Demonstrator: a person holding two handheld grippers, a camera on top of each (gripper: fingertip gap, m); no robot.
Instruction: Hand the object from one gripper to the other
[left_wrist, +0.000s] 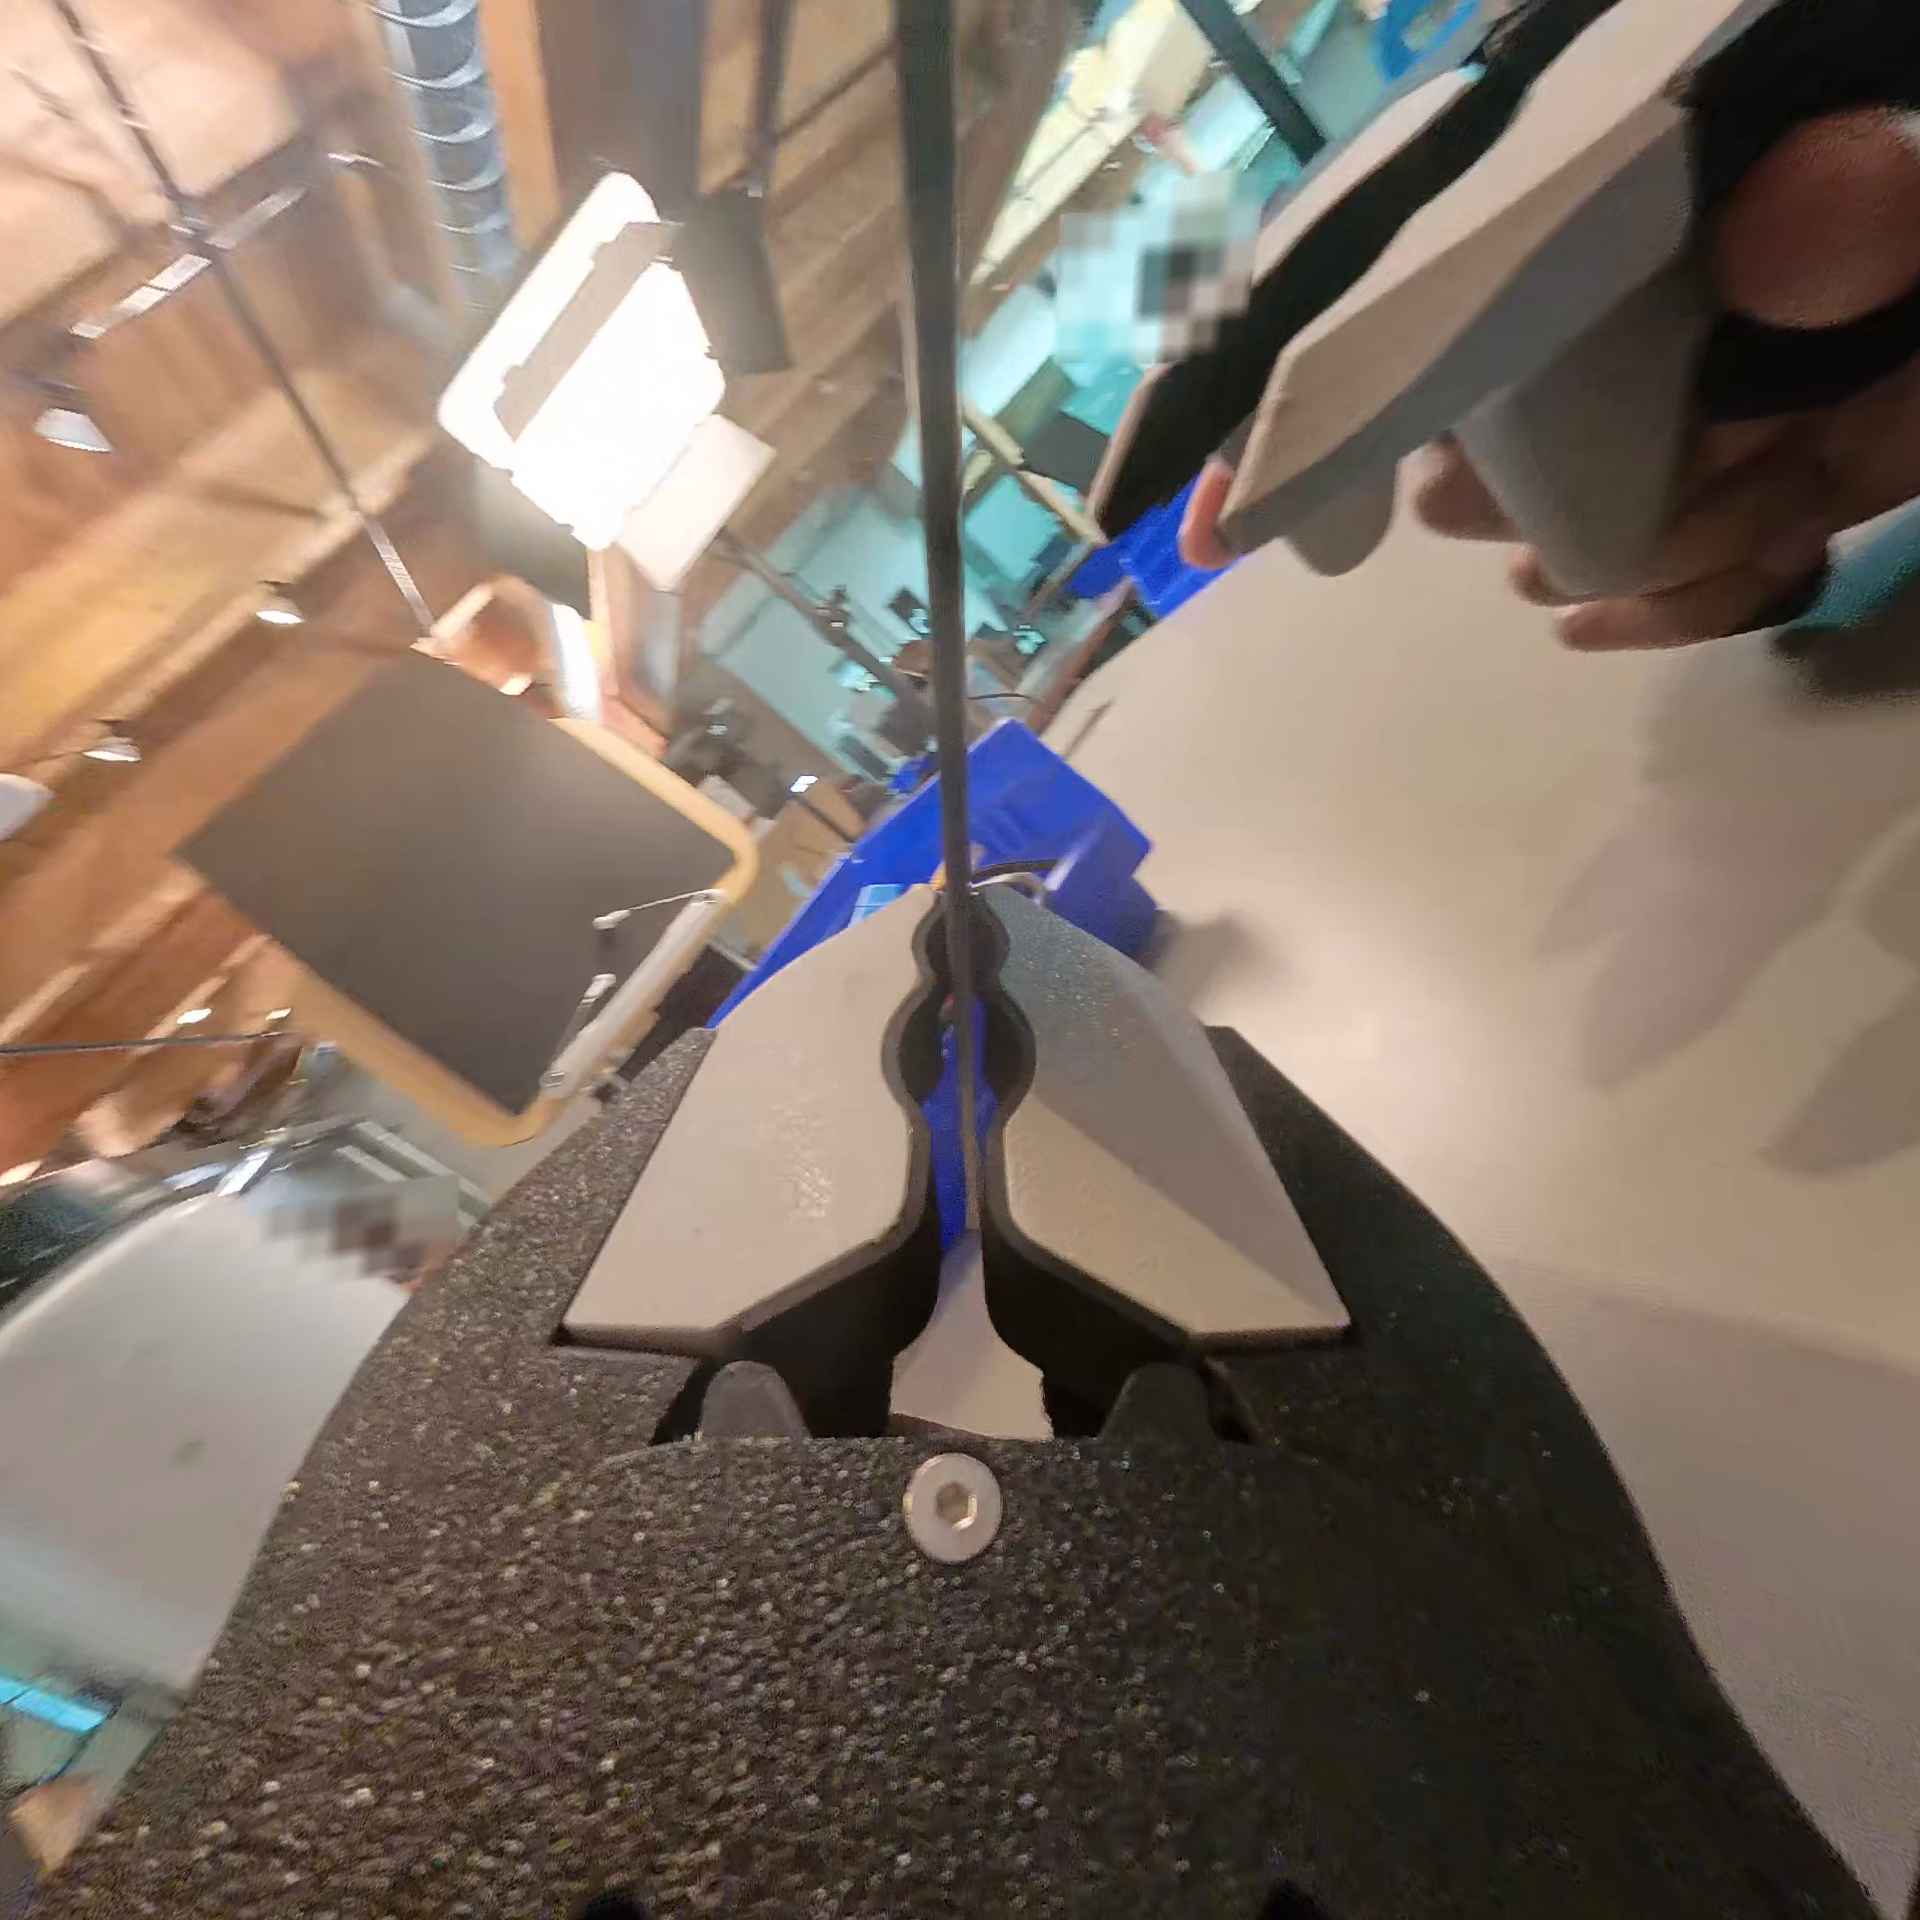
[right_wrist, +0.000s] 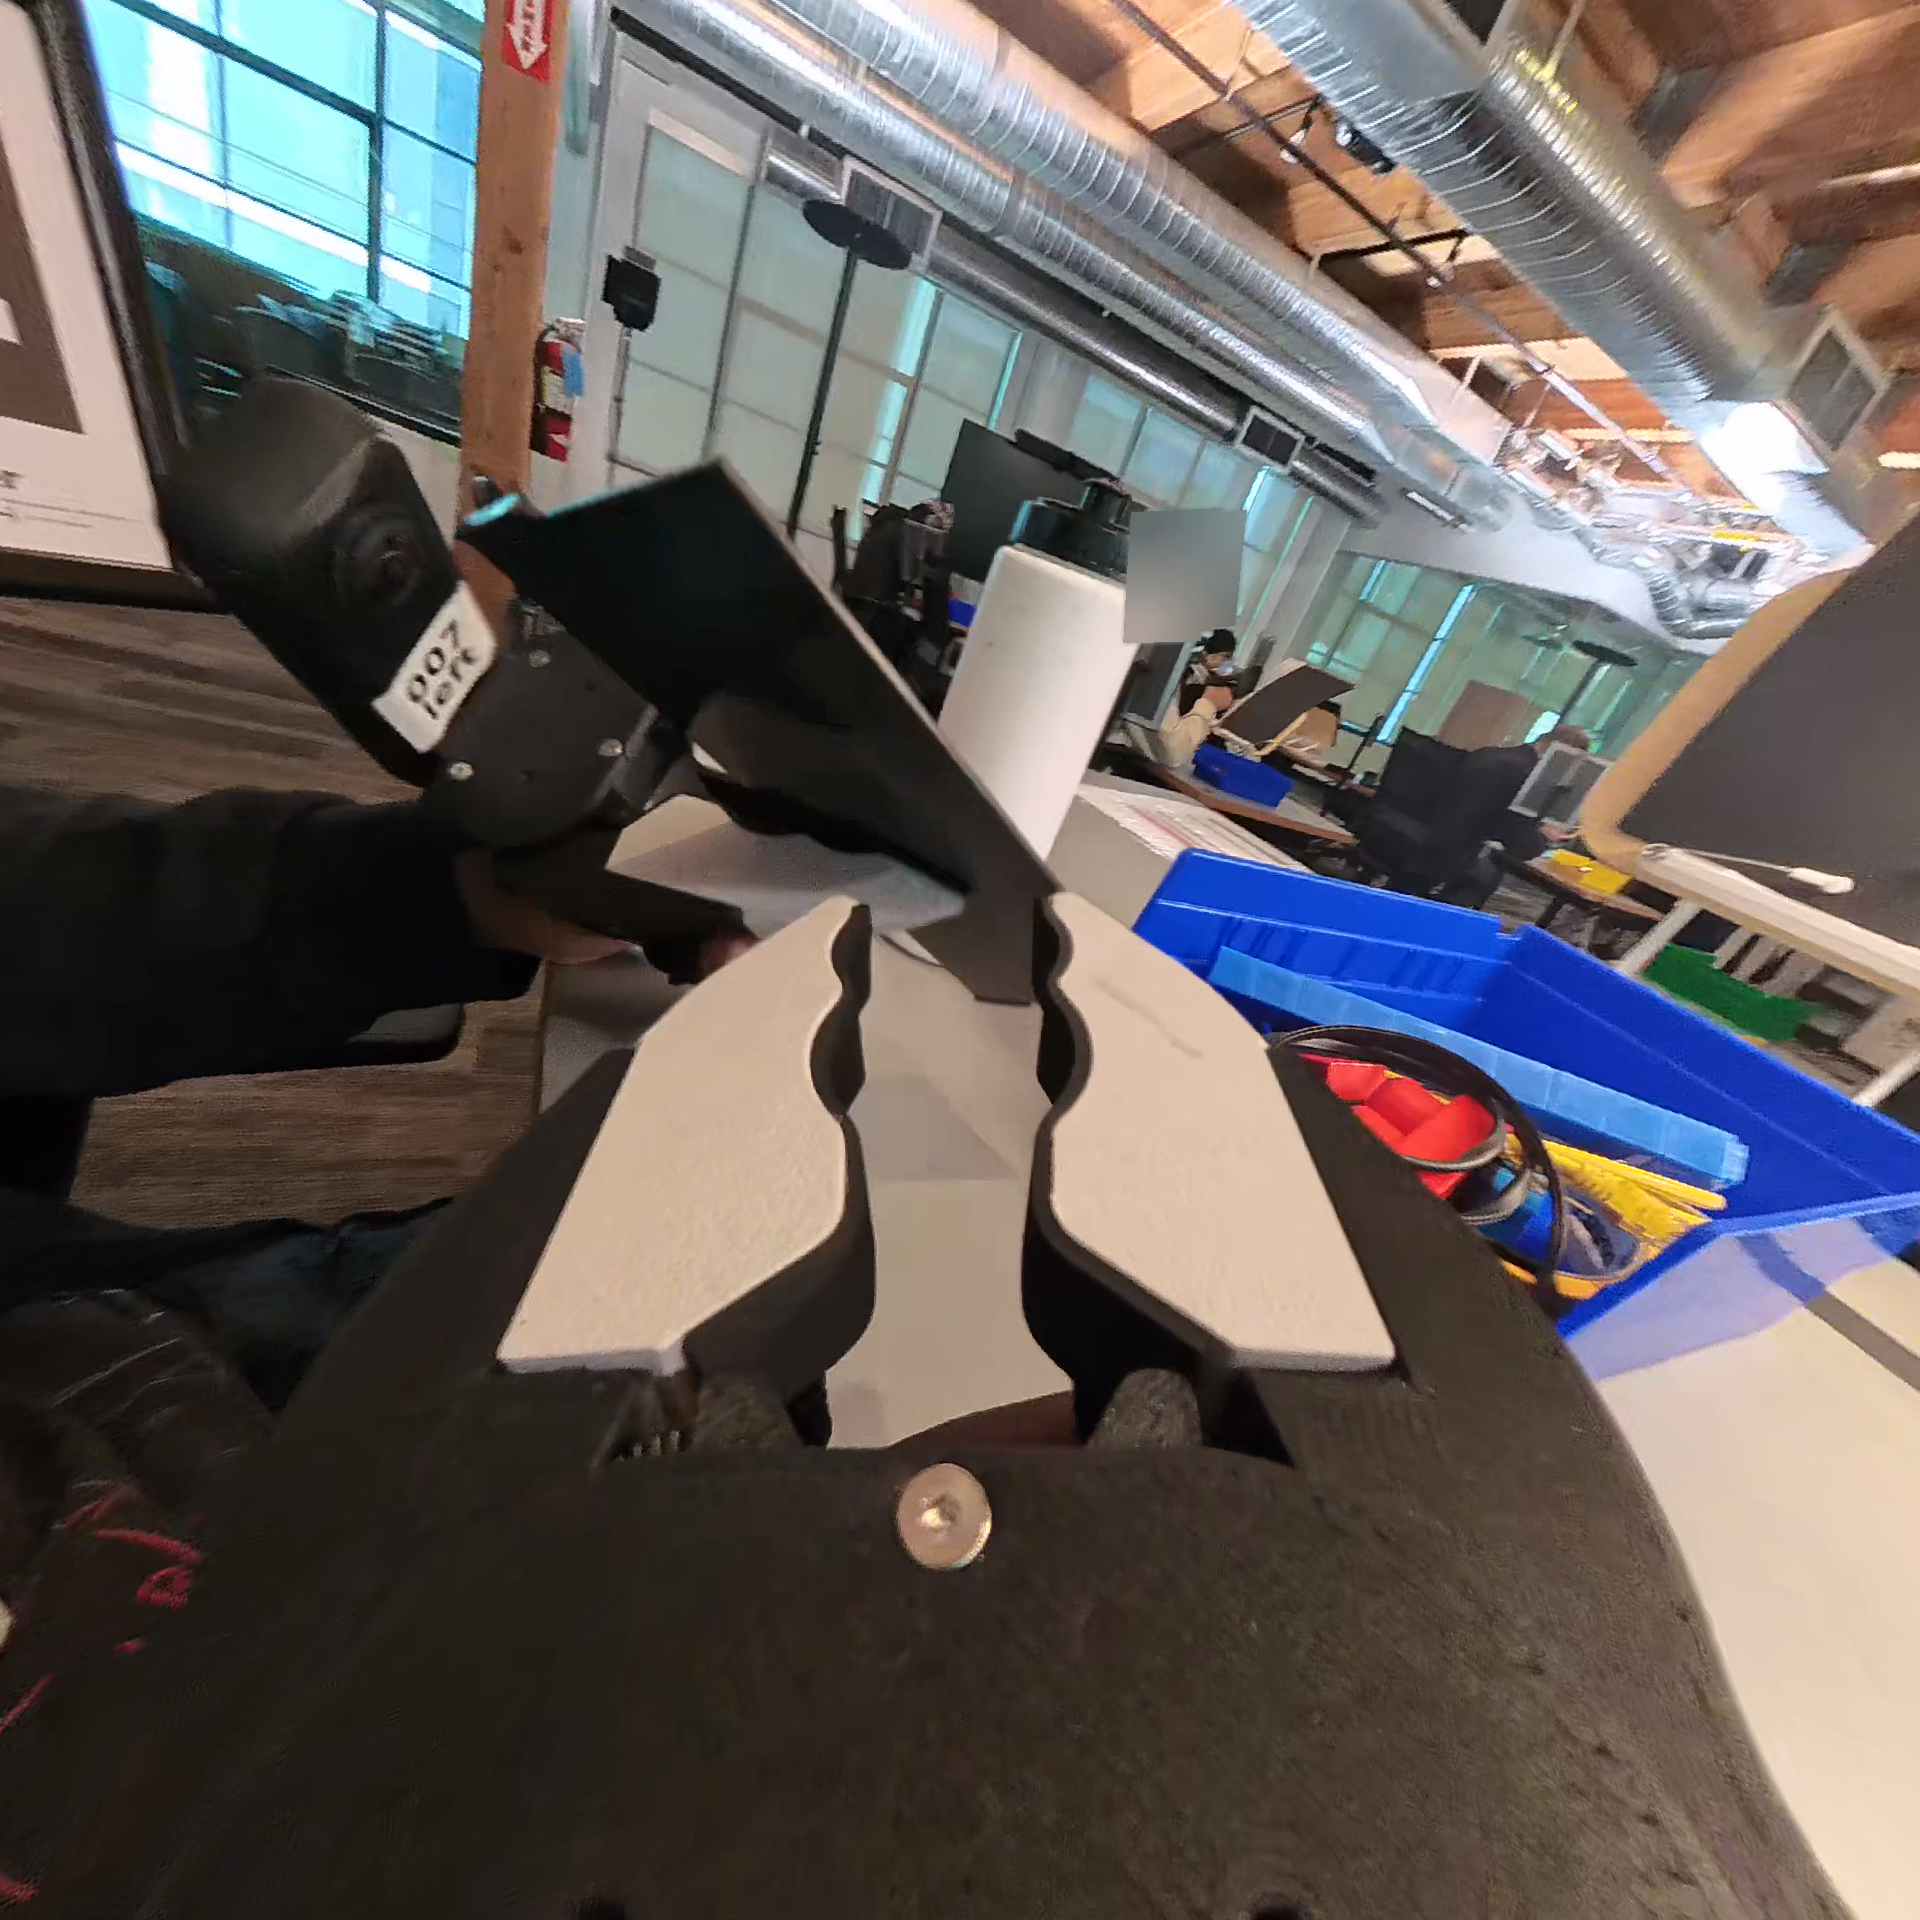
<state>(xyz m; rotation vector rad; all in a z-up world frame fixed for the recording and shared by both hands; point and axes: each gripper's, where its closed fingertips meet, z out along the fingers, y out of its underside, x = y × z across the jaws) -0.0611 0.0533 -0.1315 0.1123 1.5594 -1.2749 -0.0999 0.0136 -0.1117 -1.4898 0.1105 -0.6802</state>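
A thin black flat plate is the object. My left gripper is shut on it, and in the left wrist view the plate shows edge-on as a dark line running up from the fingertips. In the right wrist view the left gripper comes in from the left, held by a gloved hand, and holds the plate tilted. The plate's lower corner sits in the gap between my right gripper's fingers. My right gripper is open and touches nothing. It also shows at the top right of the left wrist view.
A blue bin with red and yellow parts and a black cable stands to the right on the white table. A white bottle stands behind the plate. Desks, monitors and seated people are farther back. The tips of one gripper are about 6 cm away from the tips of the other.
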